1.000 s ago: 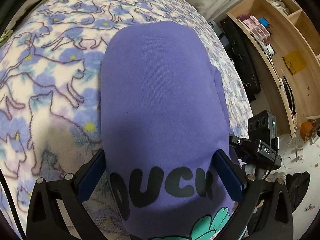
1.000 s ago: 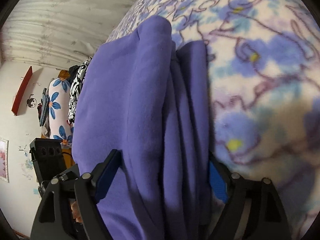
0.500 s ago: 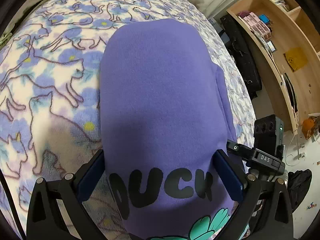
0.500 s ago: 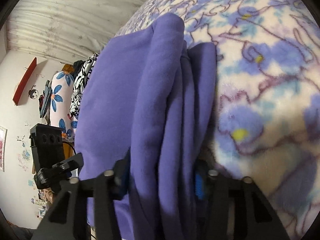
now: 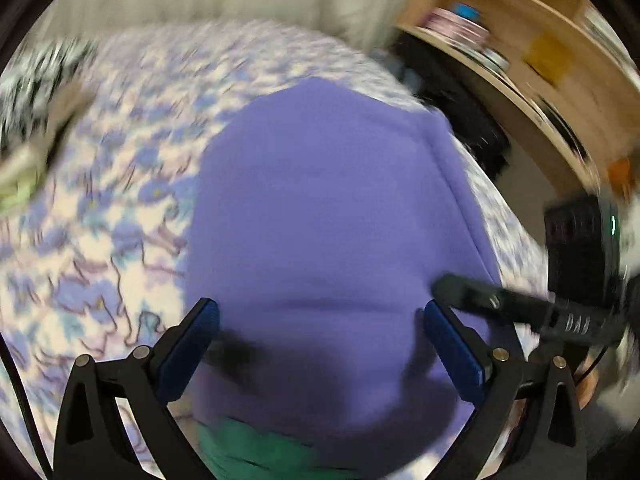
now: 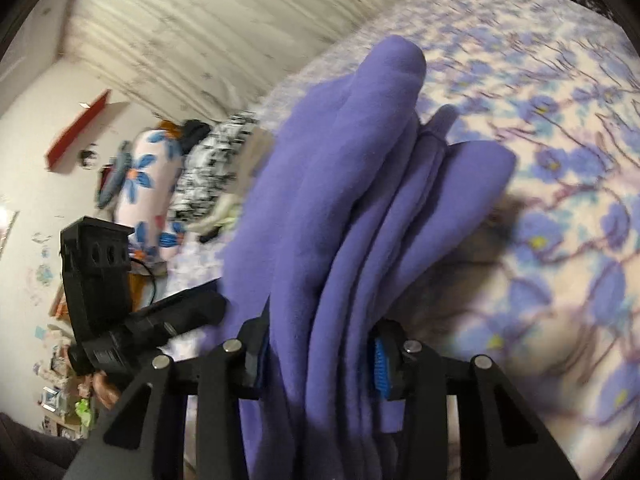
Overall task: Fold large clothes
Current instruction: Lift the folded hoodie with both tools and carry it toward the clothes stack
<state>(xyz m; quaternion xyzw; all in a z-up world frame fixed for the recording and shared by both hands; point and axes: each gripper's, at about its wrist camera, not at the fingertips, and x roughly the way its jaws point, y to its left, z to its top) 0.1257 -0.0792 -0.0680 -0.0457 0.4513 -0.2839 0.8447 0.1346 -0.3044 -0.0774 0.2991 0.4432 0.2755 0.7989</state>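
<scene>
Currently, soft purple fleece garment (image 6: 336,216) bunched in thick rounded folds on fuzzy floral blanket (image 6: 560,200), right tool (image 6: 320,354) just closing — clenched on folds, left tool (image 5: 320,344) spread wide — fabric between.

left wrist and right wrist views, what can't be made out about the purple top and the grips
- Left wrist: motion blur smears the print on the purple top; lettering unreadable.
- Left wrist: left gripper straddles the top with wide jaws; blur hides whether the pads press.
- Right wrist: right gripper, jaws just closing, pinches the layers; the bottom edge cuts off the top.
- Both: blanket pattern blurred.
</scene>
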